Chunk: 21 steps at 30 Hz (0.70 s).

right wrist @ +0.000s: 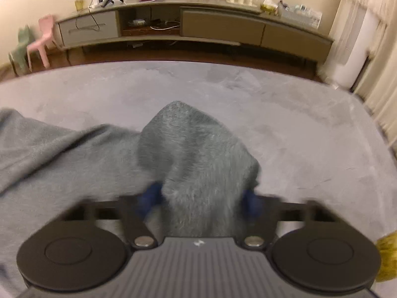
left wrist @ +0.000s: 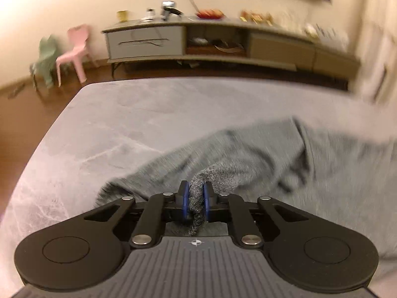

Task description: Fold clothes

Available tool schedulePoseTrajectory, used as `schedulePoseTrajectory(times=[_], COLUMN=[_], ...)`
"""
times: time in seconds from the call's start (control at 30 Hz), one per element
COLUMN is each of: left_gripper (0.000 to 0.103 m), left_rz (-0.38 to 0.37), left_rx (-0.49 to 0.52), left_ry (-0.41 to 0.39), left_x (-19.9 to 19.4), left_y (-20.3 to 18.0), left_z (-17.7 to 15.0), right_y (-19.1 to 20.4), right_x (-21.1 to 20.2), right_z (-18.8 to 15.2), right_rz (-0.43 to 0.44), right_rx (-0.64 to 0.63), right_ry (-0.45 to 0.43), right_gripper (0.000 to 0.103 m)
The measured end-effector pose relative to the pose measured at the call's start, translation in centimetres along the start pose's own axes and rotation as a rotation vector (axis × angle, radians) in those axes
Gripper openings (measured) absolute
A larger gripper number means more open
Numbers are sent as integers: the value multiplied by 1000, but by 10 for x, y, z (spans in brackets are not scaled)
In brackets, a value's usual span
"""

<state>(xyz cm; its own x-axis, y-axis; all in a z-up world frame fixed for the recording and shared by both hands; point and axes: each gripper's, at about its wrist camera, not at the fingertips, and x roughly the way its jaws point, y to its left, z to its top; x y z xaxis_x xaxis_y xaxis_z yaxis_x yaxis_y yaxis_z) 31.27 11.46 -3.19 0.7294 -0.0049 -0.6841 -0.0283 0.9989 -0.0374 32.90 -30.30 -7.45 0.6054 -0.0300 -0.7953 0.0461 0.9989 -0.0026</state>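
Beyond grey garment (right wrist: 74, 154) – sideboard (right wrist: 198, 24), pink chair (right wrist: 41, 41)

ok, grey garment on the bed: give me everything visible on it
The grey garment is a soft, fuzzy heathered knit, lying crumpled and unfolded across the grey bed cover. The left gripper is shut on a pinched, bunched edge of it. At the right gripper a raised hump of the cloth sits between the blue fingers; blur hides whether they press it. Its full shape cannot be told.
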Motion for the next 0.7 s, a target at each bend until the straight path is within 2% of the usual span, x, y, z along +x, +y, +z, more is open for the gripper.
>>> schedulePoseTrajectory(times=[0.07,0.13,0.23,0.3,0.33,0.37,0.4,0.43,0.53,0.6,0.63,0.7], left_gripper=[11,11,11,11,11,11,11,11,11,11,11,11], left_rz=[1,13,63,105,109,100,93,89,83,79,78,75], left_rx=[-97,-206,-327,-370,-375,-365,-358,-349,-315,-287,-276,-268], left_ry=[-41,-103,-178,-185,-170,-141,-113,-95,-64,-73,-81,-97], left_x=[-3,-12,-25,-27,-25,-19,-12,-8,0,-3,-6,-11], left_y=[23,48,80,94,97,99,99,97,87,80,77,72], left_z=[15,32,46,47,46,45,42,39,34,34,34,32], right_y=[1,5,10,12,12,12,11,9,0,1,3,11], right_x=[-18,-60,-147,-193,-203,-209,-204,-199,-189,-212,-224,-244], right_z=[1,-2,-31,-69,-90,-109,-128,-145,-178,-182,-182,-176], right_rz=[13,48,128,115,93,57,-5,-63,-192,-141,-113,-80], right_rx=[-13,-29,-66,-151,-192,-231,-265,-289,-300,-259,-241,-242], right_ry=[-62,-197,-421,-491,-468,-423,-339,-260,-78,-97,-115,-153], right_gripper=[15,12,12,12,15,23,29,46,47,54,61,64])
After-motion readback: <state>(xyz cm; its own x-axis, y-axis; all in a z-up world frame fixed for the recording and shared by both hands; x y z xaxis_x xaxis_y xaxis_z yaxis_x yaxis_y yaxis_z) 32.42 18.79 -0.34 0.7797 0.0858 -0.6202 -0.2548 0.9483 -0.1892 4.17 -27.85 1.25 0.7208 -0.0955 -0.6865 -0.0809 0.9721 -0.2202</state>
